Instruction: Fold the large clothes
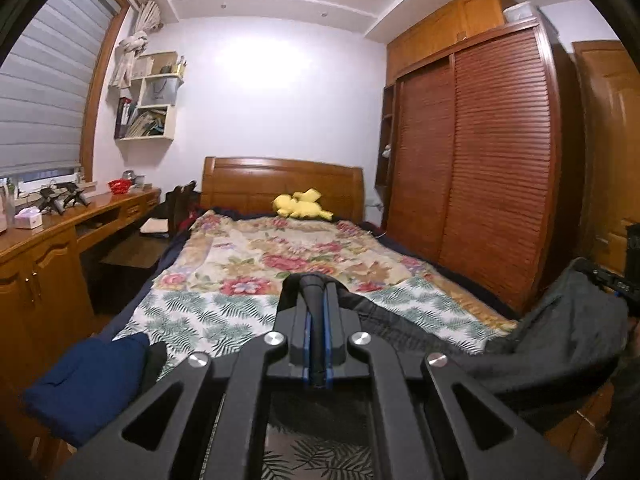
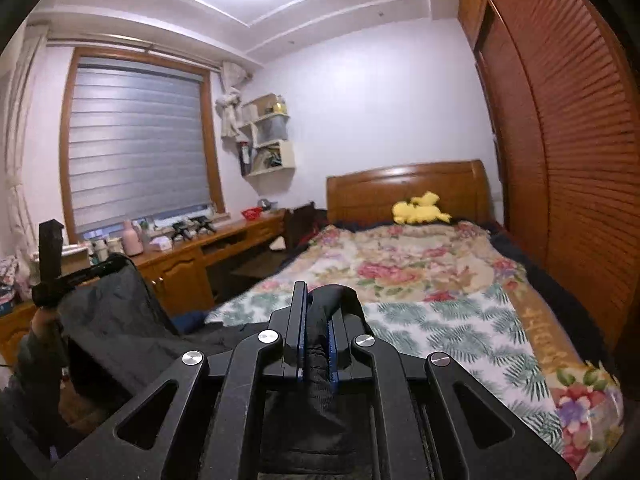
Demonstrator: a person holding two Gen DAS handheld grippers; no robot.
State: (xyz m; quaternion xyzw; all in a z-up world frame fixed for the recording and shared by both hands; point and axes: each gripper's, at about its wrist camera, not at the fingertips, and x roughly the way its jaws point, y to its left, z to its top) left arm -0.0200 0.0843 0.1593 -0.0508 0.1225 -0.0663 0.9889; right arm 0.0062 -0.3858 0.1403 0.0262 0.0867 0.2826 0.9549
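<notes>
A large dark grey garment is held up between both grippers above the foot of the bed. My left gripper is shut on one edge of it; the cloth runs right to the other gripper. In the right wrist view my right gripper is shut on a bunched fold of the same garment, which stretches left to the left gripper held by a hand. Part of the garment lies on the floral bedspread.
A folded blue cloth lies at the bed's near left corner. A yellow plush toy sits by the headboard. A wooden desk runs along the left and a slatted wardrobe stands on the right.
</notes>
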